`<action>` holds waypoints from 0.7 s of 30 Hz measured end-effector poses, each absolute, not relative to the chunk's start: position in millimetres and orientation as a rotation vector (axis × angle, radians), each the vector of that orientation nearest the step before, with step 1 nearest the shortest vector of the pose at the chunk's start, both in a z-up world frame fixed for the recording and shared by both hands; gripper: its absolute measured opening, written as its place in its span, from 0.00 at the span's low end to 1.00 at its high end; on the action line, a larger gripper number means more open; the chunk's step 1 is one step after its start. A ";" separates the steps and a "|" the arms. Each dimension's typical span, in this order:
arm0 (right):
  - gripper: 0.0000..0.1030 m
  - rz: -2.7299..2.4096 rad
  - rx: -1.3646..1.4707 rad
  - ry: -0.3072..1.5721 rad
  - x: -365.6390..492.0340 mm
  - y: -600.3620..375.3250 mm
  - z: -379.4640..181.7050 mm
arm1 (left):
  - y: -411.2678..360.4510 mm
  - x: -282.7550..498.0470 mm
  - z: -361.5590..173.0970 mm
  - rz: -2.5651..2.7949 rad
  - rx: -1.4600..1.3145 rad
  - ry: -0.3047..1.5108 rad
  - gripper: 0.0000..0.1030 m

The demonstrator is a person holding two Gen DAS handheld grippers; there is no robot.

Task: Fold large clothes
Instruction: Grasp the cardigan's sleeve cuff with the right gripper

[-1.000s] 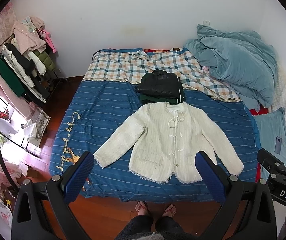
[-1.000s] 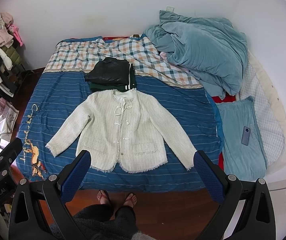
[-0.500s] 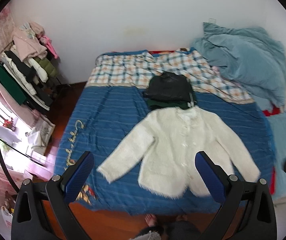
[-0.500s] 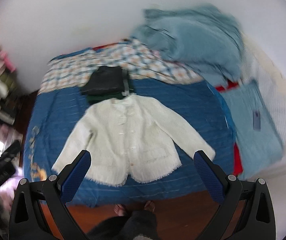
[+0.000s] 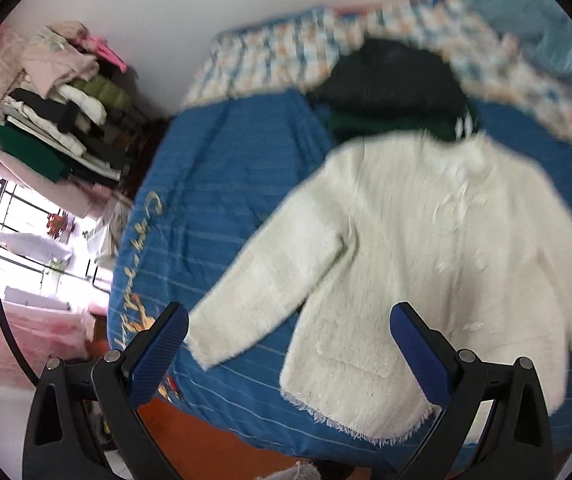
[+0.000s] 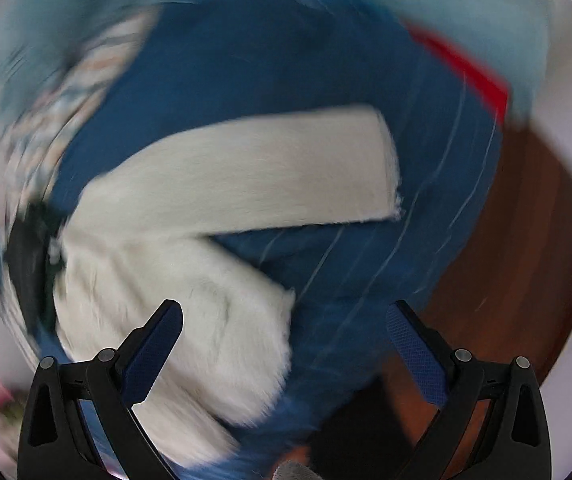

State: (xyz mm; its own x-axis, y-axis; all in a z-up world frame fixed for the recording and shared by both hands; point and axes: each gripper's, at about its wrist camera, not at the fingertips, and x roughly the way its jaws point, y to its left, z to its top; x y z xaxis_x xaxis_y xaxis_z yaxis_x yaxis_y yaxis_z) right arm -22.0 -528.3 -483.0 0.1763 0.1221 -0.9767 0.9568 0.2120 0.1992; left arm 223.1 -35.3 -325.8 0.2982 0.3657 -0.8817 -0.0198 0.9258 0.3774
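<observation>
White jacket (image 5: 426, 264): lay spread flat, front up, on blue striped bedspread (image 5: 221, 184), sleeves angled outward, hem toward foot edge of bed. Judged so laid to expose sleeves and side seams for folding inward; no fold yet made.

Left gripper (image 5: 288, 344): jaws spread wide, nothing between them; hung above left sleeve cuff (image 5: 213, 340) and hem corner, apart from cloth.

Right gripper (image 6: 283, 340): jaws likewise released and empty; view heavily blurred, aimed near right sleeve (image 6: 253, 168) and its cuff end.

Folded dark garments (image 5: 394, 88): stacked just beyond collar, touching or nearly so; contact not resolvable. Limited room for folding upward on that side.

Edges: hem fringe close to foot edge of bed, wooden floor (image 6: 518, 240) just past it; right cuff near mattress side. Open bedspread to left of left sleeve gave ample room. Clothes rack (image 5: 57, 128) well apart, beside bed.

Risk judged: cloth slipping over foot edge if dragged.
</observation>
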 end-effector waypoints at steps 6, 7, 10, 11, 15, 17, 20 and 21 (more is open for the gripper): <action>0.99 -1.050 1.549 1.139 -54.8 -574.4 -610.1 | -46.6 262.4 -425.0 0.332 0.300 1.387 1.00; 0.99 -1.070 1.634 1.072 -61.6 -578.2 -629.2 | -47.0 268.5 -441.2 0.344 0.280 1.412 1.00; 0.92 -1.124 1.754 0.899 -68.3 -582.0 -654.6 | -48.1 281.4 -485.1 0.371 0.242 1.464 1.00; 0.74 -1.177 1.754 0.863 -68.3 -580.7 -654.9 | -46.8 284.3 -498.9 0.379 0.238 1.478 1.00; 0.19 -1.285 1.565 0.798 -47.2 -574.3 -629.5 | -46.0 288.0 -524.9 0.357 0.241 1.485 1.00; 0.14 -1.263 1.396 0.838 -20.3 -569.4 -606.4 | -40.8 285.1 -528.2 0.346 0.258 1.466 1.00; 0.13 -1.184 1.207 0.868 23.7 -557.9 -566.5 | -18.4 276.4 -522.2 0.349 0.245 1.450 1.00; 0.13 -1.130 1.125 0.876 49.3 -545.0 -543.1 | -15.1 279.1 -525.0 0.352 0.234 1.448 1.00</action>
